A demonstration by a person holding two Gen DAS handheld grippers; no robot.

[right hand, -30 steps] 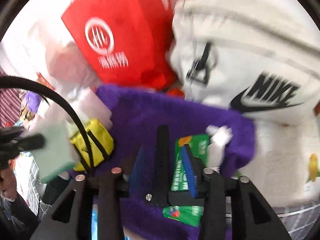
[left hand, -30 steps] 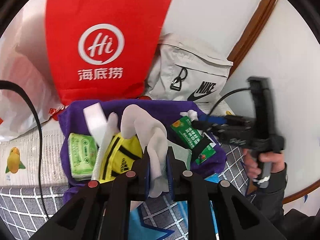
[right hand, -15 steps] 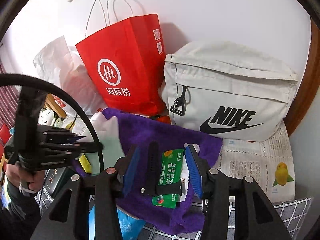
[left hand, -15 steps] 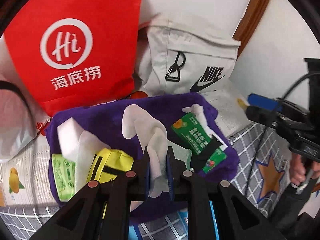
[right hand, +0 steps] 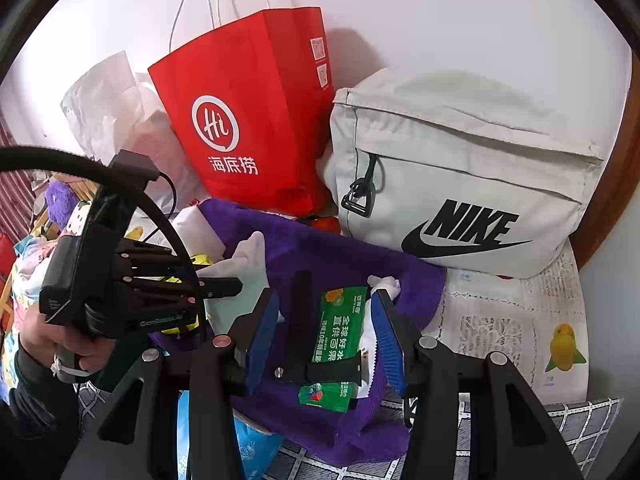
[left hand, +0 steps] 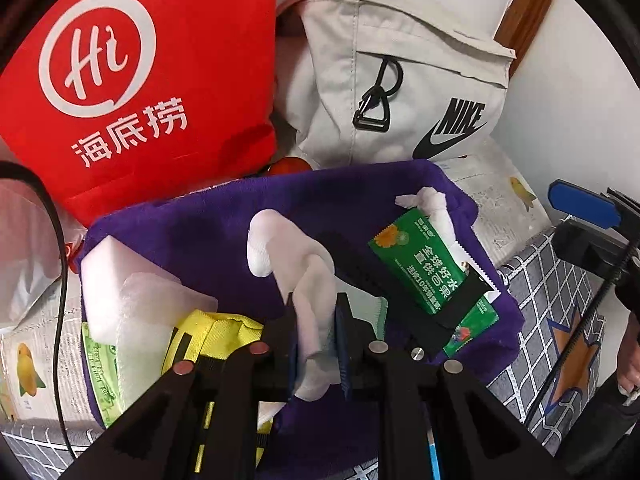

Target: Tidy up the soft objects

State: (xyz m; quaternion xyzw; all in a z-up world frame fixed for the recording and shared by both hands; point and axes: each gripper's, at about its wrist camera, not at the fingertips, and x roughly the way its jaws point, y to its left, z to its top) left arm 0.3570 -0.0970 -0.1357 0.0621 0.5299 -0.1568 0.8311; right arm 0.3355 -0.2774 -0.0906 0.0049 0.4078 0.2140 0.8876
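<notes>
**White sock pinched over the purple towel**

Above the purple towel hung a white sock, pinched between the blue pads of the left claw, its toe end curling up and away over the plush. From the right wrist view the same sock stood just ahead of the left claw, which a hand gripped from below.

The right claw was spread wide and held nothing; a green packet clipped with a black strap lay on the towel between its fingers, with a knotted white rag at the packet's far end. On the towel's left side sat white foam pieces, a yellow pouch with black stripes and a pale green pack.

Behind the towel a red paper bag leaned against the wall, touching a grey Nike bag on its right. A sheet printed with yellow fruit lay under them, over a checked cover.
</notes>
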